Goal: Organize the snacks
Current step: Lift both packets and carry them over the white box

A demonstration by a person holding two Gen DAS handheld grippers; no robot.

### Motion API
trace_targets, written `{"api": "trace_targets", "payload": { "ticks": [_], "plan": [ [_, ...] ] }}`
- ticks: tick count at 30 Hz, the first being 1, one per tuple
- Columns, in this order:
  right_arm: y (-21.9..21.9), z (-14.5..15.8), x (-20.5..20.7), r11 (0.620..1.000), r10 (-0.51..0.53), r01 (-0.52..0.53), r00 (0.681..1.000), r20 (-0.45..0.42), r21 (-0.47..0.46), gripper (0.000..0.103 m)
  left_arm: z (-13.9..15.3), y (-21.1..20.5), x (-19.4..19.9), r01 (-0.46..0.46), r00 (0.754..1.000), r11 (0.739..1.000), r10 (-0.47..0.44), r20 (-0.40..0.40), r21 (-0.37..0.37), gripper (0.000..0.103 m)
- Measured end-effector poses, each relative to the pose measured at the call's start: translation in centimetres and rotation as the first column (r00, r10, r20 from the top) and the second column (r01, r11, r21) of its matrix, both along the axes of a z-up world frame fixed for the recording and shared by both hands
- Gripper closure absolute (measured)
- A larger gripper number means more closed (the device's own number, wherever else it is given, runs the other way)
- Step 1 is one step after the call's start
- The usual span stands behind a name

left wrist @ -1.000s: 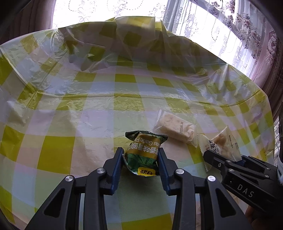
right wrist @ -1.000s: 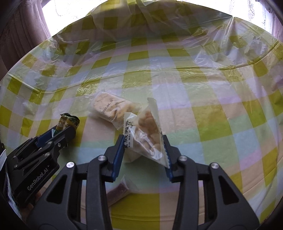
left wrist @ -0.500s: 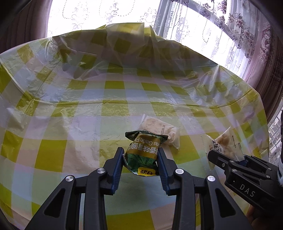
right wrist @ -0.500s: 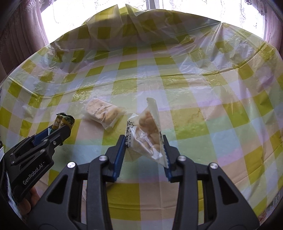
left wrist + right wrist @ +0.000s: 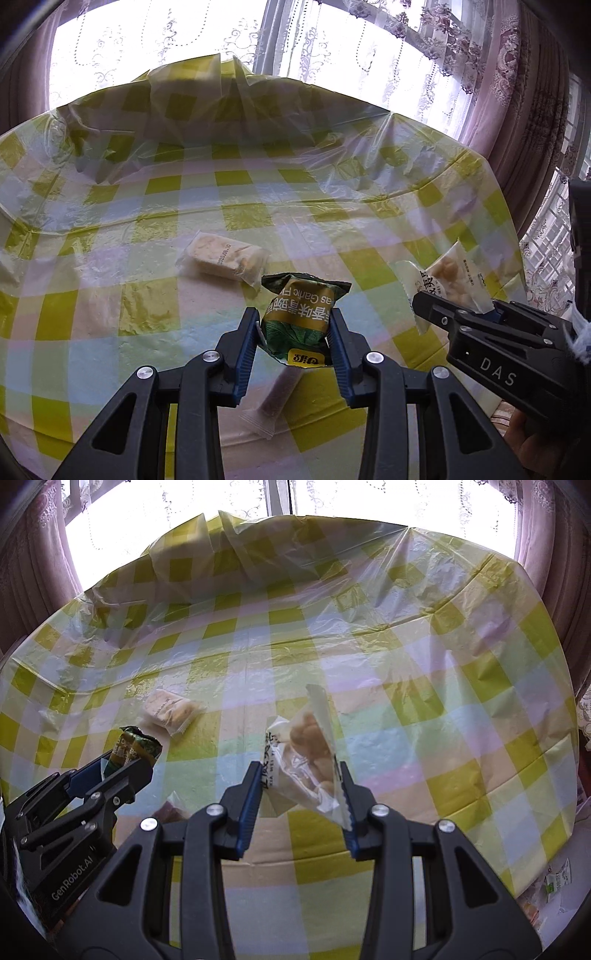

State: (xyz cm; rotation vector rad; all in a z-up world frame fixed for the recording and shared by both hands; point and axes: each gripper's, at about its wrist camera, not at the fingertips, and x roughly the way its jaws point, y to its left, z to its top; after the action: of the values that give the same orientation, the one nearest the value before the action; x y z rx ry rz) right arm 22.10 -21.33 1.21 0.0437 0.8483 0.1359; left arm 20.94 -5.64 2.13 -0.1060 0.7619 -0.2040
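Lace curtains (image 5: pixel 369 48) filter window light behind a round table under a yellow-and-white checked plastic cloth (image 5: pixel 147 206). The left gripper (image 5: pixel 293 338) is clamped on a green-and-gold foil snack packet (image 5: pixel 303 314), lifted clear of the cloth. The right gripper (image 5: pixel 301 782) pinches a clear bag of pale puffed snacks with a white label (image 5: pixel 306 760), likewise off the table. A clear-wrapped pale biscuit bar (image 5: pixel 225 256) lies on the cloth beyond the left gripper. A small clear-wrapped brownish stick (image 5: pixel 279 400) lies near the front edge beneath it.
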Motion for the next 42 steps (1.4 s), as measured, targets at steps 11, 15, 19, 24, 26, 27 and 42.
{"api": "trace_targets", "payload": {
  "ticks": [11,15,19,24,26,27,42],
  "plan": [
    [-4.8,1.2,-3.1,0.999,-0.041,0.042,0.999,0.015,-0.015,0.061,1.1,-4.7,-2.5,0.093,0.996,0.995,-0.093,0.007,0.017,0.065],
    [-6.9,1.4,-4.3,0.998,-0.063,0.063,0.998,0.014,-0.017,0.061,1.4,-6.1,-3.2,0.123,0.992,0.992,-0.123,0.003,0.018,0.065],
    [-8.8,1.6,-5.3,0.996,-0.078,0.078,0.997,0.010,-0.030,0.061,1.8,-8.1,-4.0,0.164,0.986,0.986,-0.164,0.002,0.033,0.065],
    [-11.3,1.5,-6.5,0.995,-0.094,0.094,0.996,-0.007,-0.042,0.061,2.3,-10.8,-4.9,0.224,0.975,0.973,-0.224,-0.006,0.047,0.065],
    [-12.4,1.4,-6.9,0.994,-0.102,0.101,0.995,-0.014,-0.046,0.061,2.5,-12.1,-5.2,0.254,0.967,0.966,-0.254,-0.010,0.058,0.065],
    [-13.0,1.4,-7.2,0.993,-0.106,0.105,0.994,-0.016,-0.048,0.061,2.6,-12.8,-5.4,0.270,0.963,0.961,-0.270,-0.010,0.064,0.065],
    [-23.7,1.8,-11.4,0.968,-0.232,0.226,0.972,-0.040,-0.108,0.061,3.3,-22.8,-8.1,0.511,0.859,0.856,-0.508,-0.065,0.077,0.065]
  ]
}}
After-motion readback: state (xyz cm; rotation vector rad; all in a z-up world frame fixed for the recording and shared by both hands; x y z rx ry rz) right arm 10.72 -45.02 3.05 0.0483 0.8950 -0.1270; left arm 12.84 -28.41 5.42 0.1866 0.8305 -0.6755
